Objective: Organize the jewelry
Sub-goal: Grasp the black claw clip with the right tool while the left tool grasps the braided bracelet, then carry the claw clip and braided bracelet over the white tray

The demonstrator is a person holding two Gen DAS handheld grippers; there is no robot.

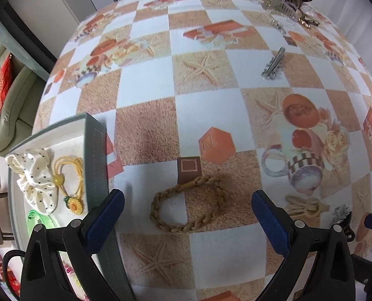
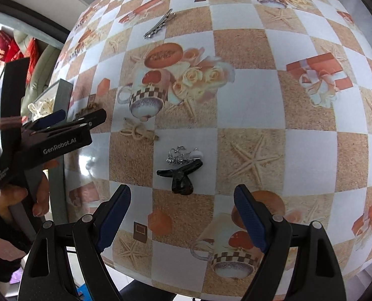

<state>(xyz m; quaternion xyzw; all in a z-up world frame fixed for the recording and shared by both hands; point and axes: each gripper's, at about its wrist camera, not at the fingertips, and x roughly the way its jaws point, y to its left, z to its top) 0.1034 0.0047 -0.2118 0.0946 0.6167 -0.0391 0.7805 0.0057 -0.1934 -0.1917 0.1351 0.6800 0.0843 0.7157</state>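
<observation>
While both grippers hang over the checkered surface, neither has hold of anything. The left gripper is spread wide, its blue pads flanking a braided loop that lies flat on the surface between them, untouched. Just left of it stands a grey tray, whose white inside holds a dotted cream scrunchie, a yellow cord tie with a sunflower charm, and a green clip near the front edge. A silver clip lies farther back on the surface, and a heap of clips sits at the far right edge. A cream bow clip lies just right of the left gripper.

The right gripper is also wide open, with its fingers apart above the surface. Ahead of it lies a black claw clip, touching a small silver piece. The bow clip lies beyond, to the left, and the silver clip lies well back. The left gripper shows at the left of the right wrist view, beside the tray.
</observation>
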